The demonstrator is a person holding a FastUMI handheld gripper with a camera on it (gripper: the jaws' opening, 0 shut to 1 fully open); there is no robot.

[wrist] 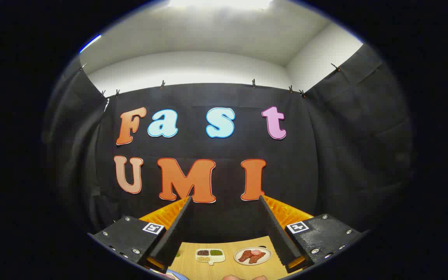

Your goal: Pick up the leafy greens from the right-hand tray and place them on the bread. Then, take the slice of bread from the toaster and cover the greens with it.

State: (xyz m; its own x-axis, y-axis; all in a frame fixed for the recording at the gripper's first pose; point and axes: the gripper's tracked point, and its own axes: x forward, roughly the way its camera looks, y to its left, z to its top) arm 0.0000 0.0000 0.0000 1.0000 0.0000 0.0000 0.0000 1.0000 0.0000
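Observation:
My gripper (224, 199) is raised and points at the booth's black wall, its two fingers spread wide with nothing between them. Far below, between the finger bases, a strip of the wooden table (228, 268) shows. On it sit a small white divided tray (210, 255) with dark, green and pale fillings, and to its right a white plate (252, 255) with reddish-brown pieces of meat. A small bit of green (177, 254) peeks out beside the left finger. No bread or toaster can be made out.
The black cloth wall (224, 147) hangs straight ahead and wraps both sides, with white wall and ceiling above. A rounded pale shape (243, 277), perhaps part of a hand, lies at the table's near edge.

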